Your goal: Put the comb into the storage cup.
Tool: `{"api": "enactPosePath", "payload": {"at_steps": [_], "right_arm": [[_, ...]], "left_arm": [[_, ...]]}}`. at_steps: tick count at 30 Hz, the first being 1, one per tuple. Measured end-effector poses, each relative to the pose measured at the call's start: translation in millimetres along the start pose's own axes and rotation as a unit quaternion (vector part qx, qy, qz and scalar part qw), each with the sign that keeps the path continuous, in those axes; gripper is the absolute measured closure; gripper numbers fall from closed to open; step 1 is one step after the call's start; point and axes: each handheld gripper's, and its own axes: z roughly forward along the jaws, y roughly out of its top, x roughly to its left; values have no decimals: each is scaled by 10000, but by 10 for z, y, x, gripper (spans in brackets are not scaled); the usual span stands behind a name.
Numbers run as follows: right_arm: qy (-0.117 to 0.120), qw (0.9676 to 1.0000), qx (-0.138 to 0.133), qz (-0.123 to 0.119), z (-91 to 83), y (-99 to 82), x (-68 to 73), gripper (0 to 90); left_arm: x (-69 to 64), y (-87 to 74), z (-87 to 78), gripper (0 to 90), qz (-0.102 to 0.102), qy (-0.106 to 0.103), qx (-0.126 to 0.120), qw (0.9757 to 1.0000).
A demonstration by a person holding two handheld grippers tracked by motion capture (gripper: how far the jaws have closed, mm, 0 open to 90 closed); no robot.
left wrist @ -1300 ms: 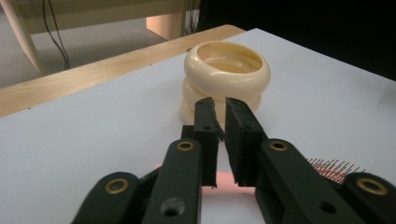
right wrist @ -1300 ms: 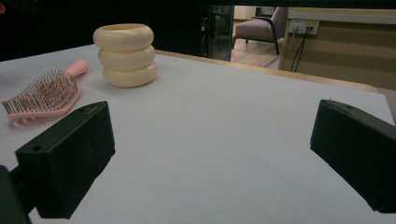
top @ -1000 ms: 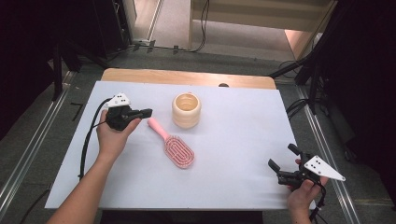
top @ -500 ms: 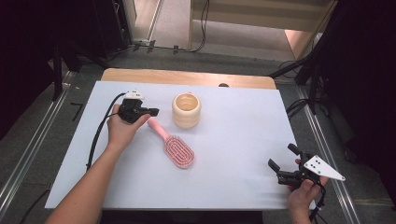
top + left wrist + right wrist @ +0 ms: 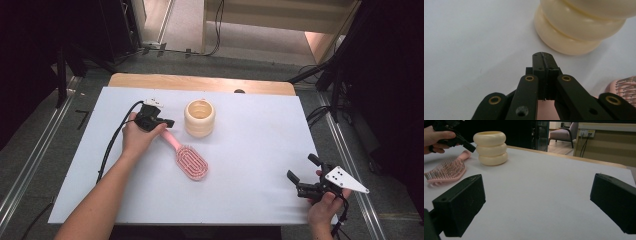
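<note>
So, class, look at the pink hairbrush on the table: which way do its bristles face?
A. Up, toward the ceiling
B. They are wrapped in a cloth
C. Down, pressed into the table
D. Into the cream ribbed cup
A: in the right gripper view the pink hairbrush lies flat on the table with its bristles standing upward, beside the cream ribbed cup.

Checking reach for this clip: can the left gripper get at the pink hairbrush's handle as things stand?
Probably yes. The left gripper hangs right over the pink hairbrush handle with nothing between, beside the cream cup; but its jaws are shut and must open first.
</note>
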Motion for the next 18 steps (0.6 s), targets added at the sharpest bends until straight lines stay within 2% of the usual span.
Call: {"api": "enactPosePath", "payload": {"at_steps": [6, 11, 15, 18], "right_arm": [[-1, 10000, -1, 10, 2, 0, 1, 0], [-17, 10000, 6, -15, 8, 0, -1, 0], [-10, 10000, 16, -14, 8, 0, 2, 0], [-17, 10000, 21, -7, 9, 0, 3, 0]], "left_arm": [[-23, -21, 83, 900, 150, 145, 236, 9995], [-63, -3, 88, 900, 435, 322, 362, 9979], [-73, -5, 79, 900, 479, 338, 423, 9974], [-61, -13, 64, 900, 491, 249, 459, 9974]]}}
